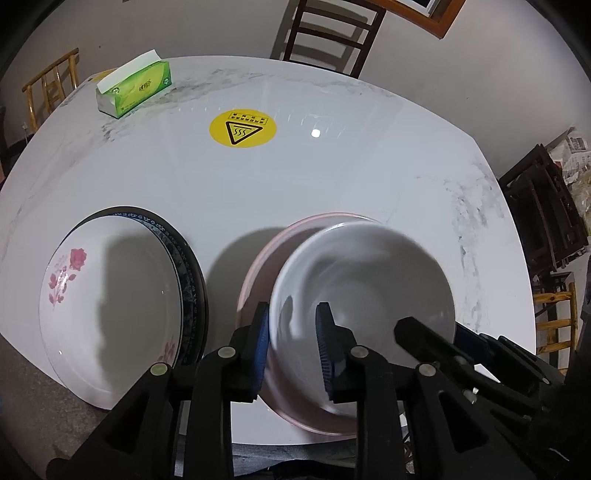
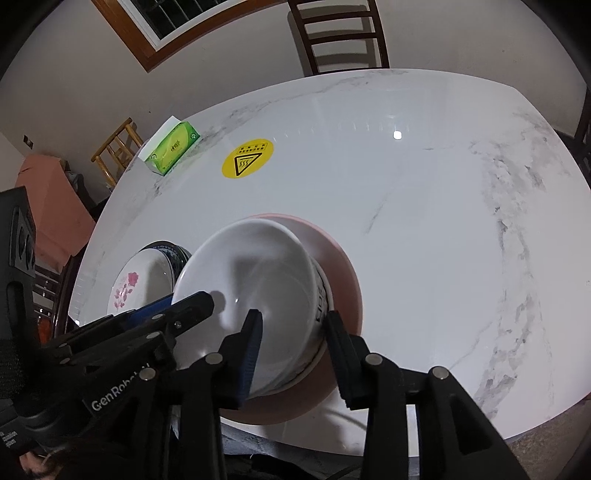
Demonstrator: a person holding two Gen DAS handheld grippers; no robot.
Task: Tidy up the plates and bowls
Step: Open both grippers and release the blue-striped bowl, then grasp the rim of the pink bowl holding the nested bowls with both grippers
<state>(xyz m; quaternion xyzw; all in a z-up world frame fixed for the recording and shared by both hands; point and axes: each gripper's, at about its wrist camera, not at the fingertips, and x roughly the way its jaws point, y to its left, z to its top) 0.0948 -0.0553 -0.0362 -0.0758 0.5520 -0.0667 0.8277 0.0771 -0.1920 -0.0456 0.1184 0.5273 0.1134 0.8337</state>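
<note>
Grippers first: the left gripper has its two fingers on both sides of the white bowl's rim – one pad outside, one inside. The pads look a bit apart from the wall, not squeezing. The right gripper sits the same way on the other side of that bowl, w/ a clear gap at the outer finger, so its jaws are apart too.

The white bowl sits inside a pink bowl, near the front edge of the table. Just to the left is a plate w/ pink flowers, stacked on a blue-patterned plate.

Farther out the table is white marble w/ grey veins. It has a round yellow sticker in the middle and a green tissue box at the far left corner. Past the table – a dark wooden chair, a light wooden chair, a pale wall and a wood-framed window.
</note>
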